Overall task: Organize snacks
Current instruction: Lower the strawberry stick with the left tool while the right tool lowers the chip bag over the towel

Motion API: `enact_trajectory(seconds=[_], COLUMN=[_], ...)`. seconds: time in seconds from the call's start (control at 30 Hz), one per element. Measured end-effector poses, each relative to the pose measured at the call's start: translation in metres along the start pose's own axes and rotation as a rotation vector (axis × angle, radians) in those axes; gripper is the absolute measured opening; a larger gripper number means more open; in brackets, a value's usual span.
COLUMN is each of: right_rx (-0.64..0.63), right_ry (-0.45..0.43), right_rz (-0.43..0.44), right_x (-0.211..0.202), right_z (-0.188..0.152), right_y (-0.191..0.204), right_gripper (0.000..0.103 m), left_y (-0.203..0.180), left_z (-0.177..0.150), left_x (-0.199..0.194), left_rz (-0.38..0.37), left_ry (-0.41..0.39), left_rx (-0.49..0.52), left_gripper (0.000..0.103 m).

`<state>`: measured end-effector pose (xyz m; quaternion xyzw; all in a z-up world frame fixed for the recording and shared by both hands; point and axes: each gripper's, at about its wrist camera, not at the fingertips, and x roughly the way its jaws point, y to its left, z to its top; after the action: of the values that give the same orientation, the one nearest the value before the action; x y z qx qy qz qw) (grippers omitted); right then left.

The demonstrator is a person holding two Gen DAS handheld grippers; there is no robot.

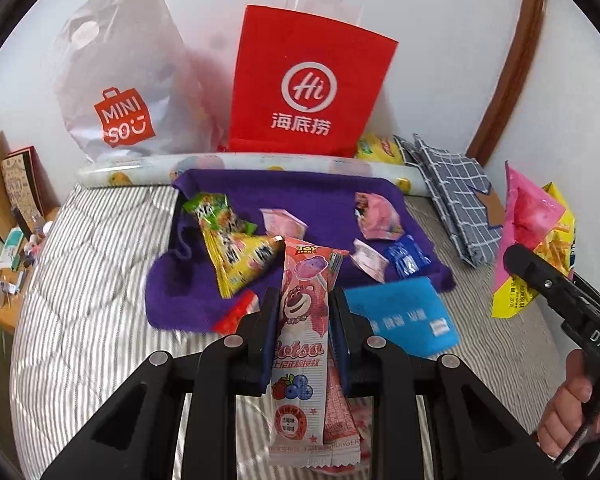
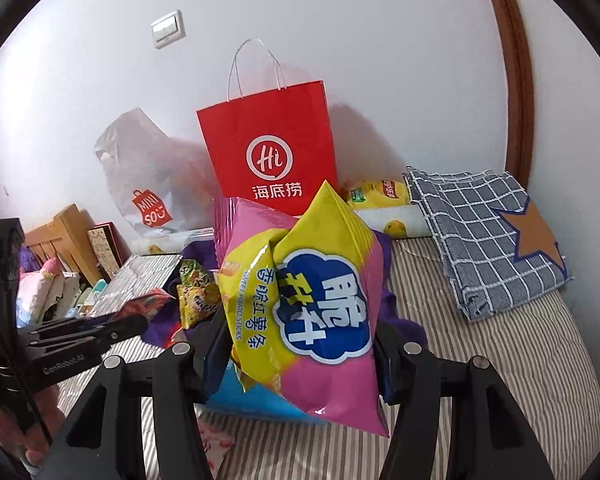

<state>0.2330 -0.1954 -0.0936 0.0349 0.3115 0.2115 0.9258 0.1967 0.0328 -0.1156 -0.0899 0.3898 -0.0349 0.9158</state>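
While the striped bed cover (image 1: pixel 100 280) fills most of both views, a red Haidilao paper bag (image 1: pixel 308 80) and a white Miniso bag (image 1: pixel 120 80) stand against the wall behind a purple cloth (image 1: pixel 328 196) strewn with small snacks. Above the bed, the right gripper (image 2: pixel 296 344) clamps a pink-and-yellow bag of sweet potato sticks (image 2: pixel 324 320) — jaws part-way apart, pressing its sides. The left gripper (image 1: pixel 304 320) is closed tight on a slim pink Lotso candy packet (image 1: pixel 300 344) — held lengthwise, over the cloth's near edge.
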Motion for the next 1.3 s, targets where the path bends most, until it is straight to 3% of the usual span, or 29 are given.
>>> enact_trajectory(seconds=[0.63,1.3], right_rx=[0.031,0.026], right_ry=[0.143,0.242], right_rz=[0.047,0.046], right_x=[0.115,0.172], right_z=[0.023,0.011], right_y=[-0.019,-0.032], right_gripper=[0.056,0.057], left_y=[0.019,0.023], left_z=[0.058,0.079], left_x=[0.063,0.135], left_rz=[0.027,0.043], left_ry=[0.015,0.099], left_rx=[0.002,0.004], left_gripper=[0.025,0.025])
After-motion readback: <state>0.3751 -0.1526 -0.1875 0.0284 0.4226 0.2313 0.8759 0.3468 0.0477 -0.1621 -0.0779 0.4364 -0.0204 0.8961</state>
